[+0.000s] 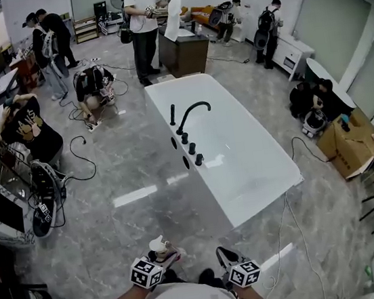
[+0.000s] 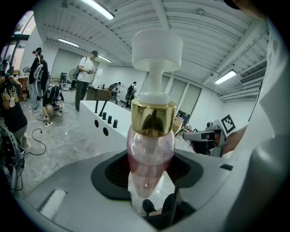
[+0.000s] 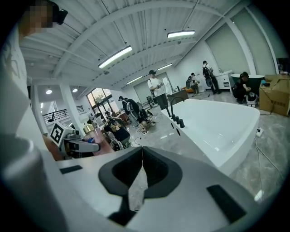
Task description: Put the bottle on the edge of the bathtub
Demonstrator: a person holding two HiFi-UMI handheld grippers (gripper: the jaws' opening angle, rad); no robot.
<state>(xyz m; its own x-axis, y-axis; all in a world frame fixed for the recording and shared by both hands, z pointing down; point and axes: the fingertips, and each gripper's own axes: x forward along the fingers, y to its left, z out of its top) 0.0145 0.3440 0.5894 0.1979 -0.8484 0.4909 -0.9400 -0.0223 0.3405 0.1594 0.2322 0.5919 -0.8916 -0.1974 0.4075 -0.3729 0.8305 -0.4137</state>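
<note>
One bottle [image 2: 151,152] in play here, clear with a pinkish tint, a gold collar and a white pump cap on top, and it stands upright between the black pads of the left hand-held gripper [image 2: 152,171], jaws clamped on its body. In the head view that puts it right at the bottom of frame, close to the person's body, held up over the grey marble floor [image 1: 133,207] and well short of the tub. Alongside it is the right hand-held gripper [image 3: 141,165], jaws pressed together with nothing between them. That makes two tools, each with its marker cube, and only one of them carrying anything. Ahead stands the one white bathtub [image 1: 267,135], long and freestanding, its near corner pointing back toward the person. On its left rim there's one black curved spout [image 1: 191,114], one slim upright lever [image 1: 172,115] beside it, and three round black knobs [image 1: 191,148] in a row, with two dark holes [image 1: 172,142] in the tub's outer wall just below them. Around the room I count eight other people [image 1: 143,21], some standing, some crouched on the floor, all well apart from the tub's near end. Off to the right sits one cardboard box [image 1: 350,141].
</note>
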